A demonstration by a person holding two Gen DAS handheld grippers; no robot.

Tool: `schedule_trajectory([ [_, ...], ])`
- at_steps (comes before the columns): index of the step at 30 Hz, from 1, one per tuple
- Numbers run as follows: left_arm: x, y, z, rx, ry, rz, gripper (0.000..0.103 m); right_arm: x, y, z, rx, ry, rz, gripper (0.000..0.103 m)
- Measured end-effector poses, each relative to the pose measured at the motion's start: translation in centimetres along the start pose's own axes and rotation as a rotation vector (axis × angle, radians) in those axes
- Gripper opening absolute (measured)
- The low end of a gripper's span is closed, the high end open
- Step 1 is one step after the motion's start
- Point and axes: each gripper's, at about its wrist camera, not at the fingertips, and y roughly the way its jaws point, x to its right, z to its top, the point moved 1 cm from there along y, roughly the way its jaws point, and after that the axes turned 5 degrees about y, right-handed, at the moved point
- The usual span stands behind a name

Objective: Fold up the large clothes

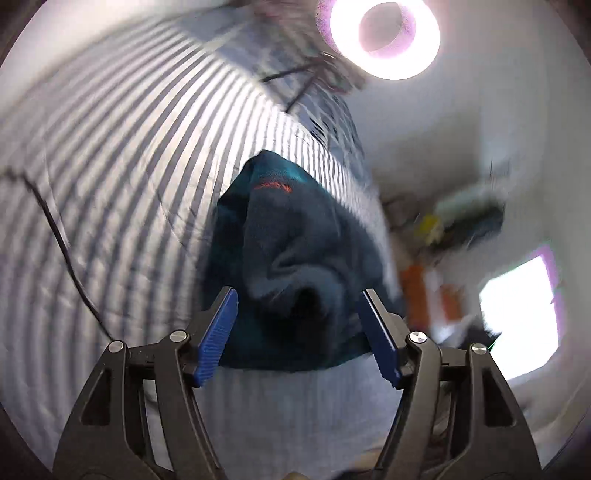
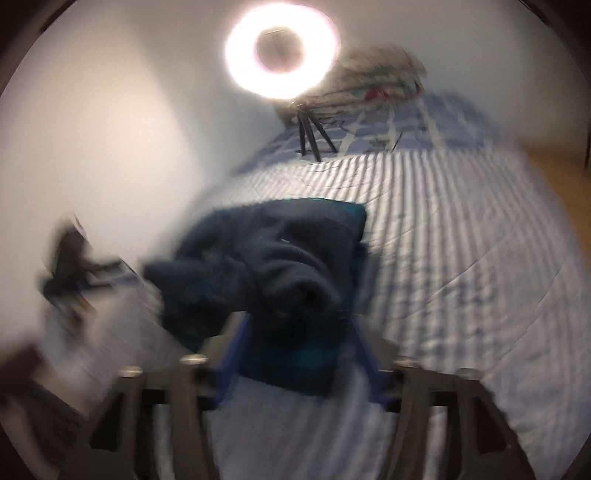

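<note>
1. Dark navy fleece garment (image 1: 295, 258) w/ teal lining lies bunched in a heap on the bed (image 1: 122, 177), which has a blue-and-white striped cover; small orange-red mark near the garment's far end in left wrist view.
2. Left gripper (image 1: 298, 314): jaws spread wide, blue ribbed pads (image 1: 216, 338) on either side of the garment's near folds. Fabric sits between them, but neither pad looks pressed into it, so nothing clamped.
3. Right gripper (image 2: 295, 341): frame badly motion-blurred, but blue fingers (image 2: 231, 354) are well apart w/ the garment (image 2: 273, 266) bulging between and beyond them. Jaws read as spread; can't tell if the pads touch cloth.
4. Right wrist view shows the garment near the left edge of the bed (image 2: 461, 240), close to the white wall (image 2: 92, 129); one rolled fold, maybe a sleeve or collar, humps up just ahead of the fingers.
5. Ring light (image 2: 282, 50) on a small dark tripod (image 2: 312, 138) stands at the far end of the bed, lit; it glares at the top of left wrist view too (image 1: 384, 35).
6. Beyond the tripod: checked blue bedding and a patterned pillow (image 2: 376, 74), both blurred.
7. Thin black cable (image 1: 66, 251) runs over the striped cover, left of the garment.
8. Left wrist view, right side: bright window (image 1: 521, 314) and blurred clutter, too smeared to ID.
</note>
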Motion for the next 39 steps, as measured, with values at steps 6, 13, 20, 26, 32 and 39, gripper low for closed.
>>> schedule_trajectory([
  [6,-1.9,3.5,0.7,-0.054,-0.156,-0.033,0.069,1.6,4.1,-0.3,-0.012,0.228,0.083,0.077],
  [13,-0.7,5.8,0.5,-0.091,-0.089,0.031,0.012,0.8,7.5,-1.5,-0.075,0.275,0.144,0.019],
  [20,3.4,2.5,-0.1,-0.045,0.092,0.050,0.010,-1.8,3.7,-1.5,-0.058,0.242,0.178,0.009],
  [26,0.6,3.8,-3.1,-0.136,0.154,0.232,0.010,-0.8,4.5,-4.9,-0.162,0.188,0.040,0.008],
  [32,-0.7,4.7,-4.5,-0.170,0.171,0.302,0.014,-0.1,6.6,-6.6,-0.204,0.130,-0.072,0.008],
  [39,2.2,-0.4,-3.6,-0.086,0.254,0.311,0.025,-0.4,1.4,-5.4,-0.187,0.064,-0.042,0.040],
])
